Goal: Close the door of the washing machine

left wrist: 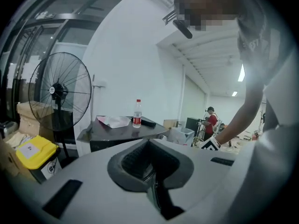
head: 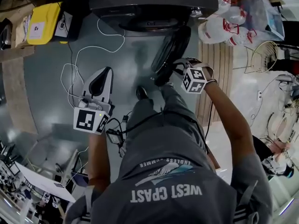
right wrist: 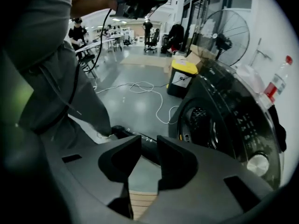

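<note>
The dark front-loading washing machine (head: 154,3) stands at the top of the head view. Its round door (head: 172,48) hangs swung out toward me, and the drum opening (right wrist: 201,125) shows in the right gripper view. My right gripper (head: 163,76) points steeply down at the door's near edge. Its jaws (right wrist: 148,146) stand apart, with the door's dark rim (right wrist: 122,133) crossing just beyond the tips and nothing pressed between the pads. My left gripper (head: 99,84) hovers over the grey floor left of the door, apart from it. Its jaws (left wrist: 148,155) are shut and hold nothing.
White cables (head: 74,73) snake over the floor left of the machine. A yellow bin (head: 42,22) stands at the far left, and plastic bags (head: 233,17) lie to the right. A wooden strip (head: 217,69) runs beside the door. A standing fan (left wrist: 58,92) and a bottle (left wrist: 137,113) show in the left gripper view.
</note>
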